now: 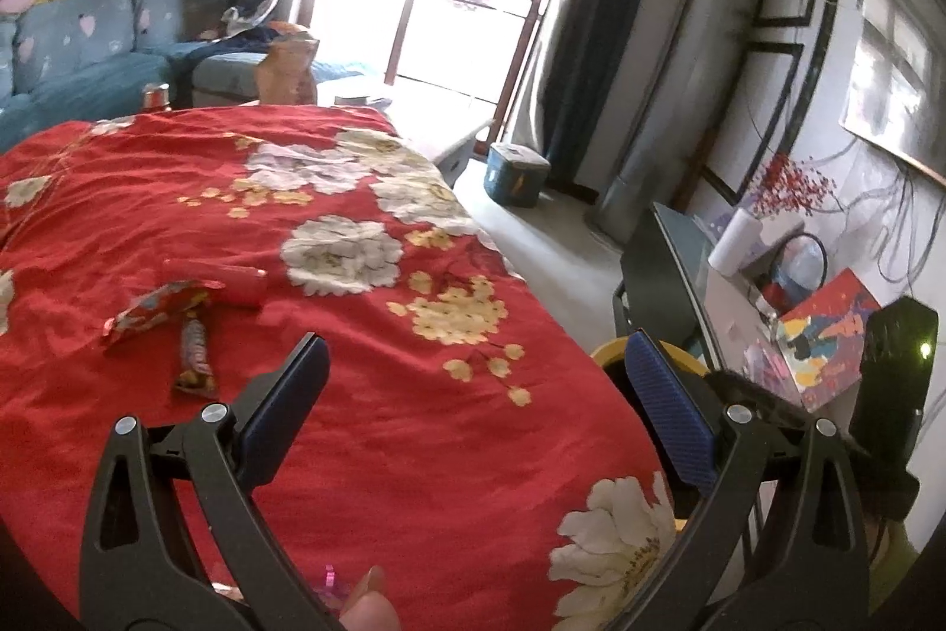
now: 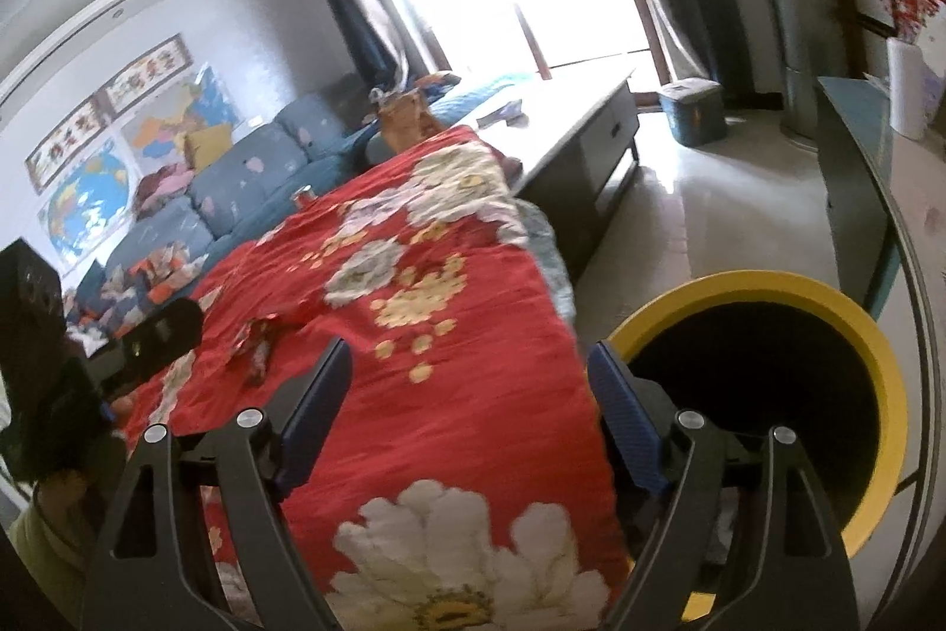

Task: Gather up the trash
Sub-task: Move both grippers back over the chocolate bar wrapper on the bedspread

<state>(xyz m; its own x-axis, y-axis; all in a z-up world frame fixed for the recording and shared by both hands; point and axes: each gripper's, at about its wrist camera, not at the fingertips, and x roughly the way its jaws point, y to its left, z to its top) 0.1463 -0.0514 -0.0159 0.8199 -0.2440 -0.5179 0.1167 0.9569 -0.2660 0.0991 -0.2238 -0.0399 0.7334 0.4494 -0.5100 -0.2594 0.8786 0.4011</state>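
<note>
Your left gripper [image 1: 473, 400]: jaws spread wide, nothing held. Right gripper [image 2: 473, 406]: same, empty, beside yellow-rimmed round bin [image 2: 851, 311]. Trash on red floral cloth [image 1: 384, 424], ahead-left of left jaws, so left hand nearer. Count three: crumpled foil wrapper [image 1: 156, 308], brown candy-bar wrapper [image 1: 195, 356] with long axis running away from you, red tube-shaped pack [image 1: 219, 279] lying crosswise.
</note>
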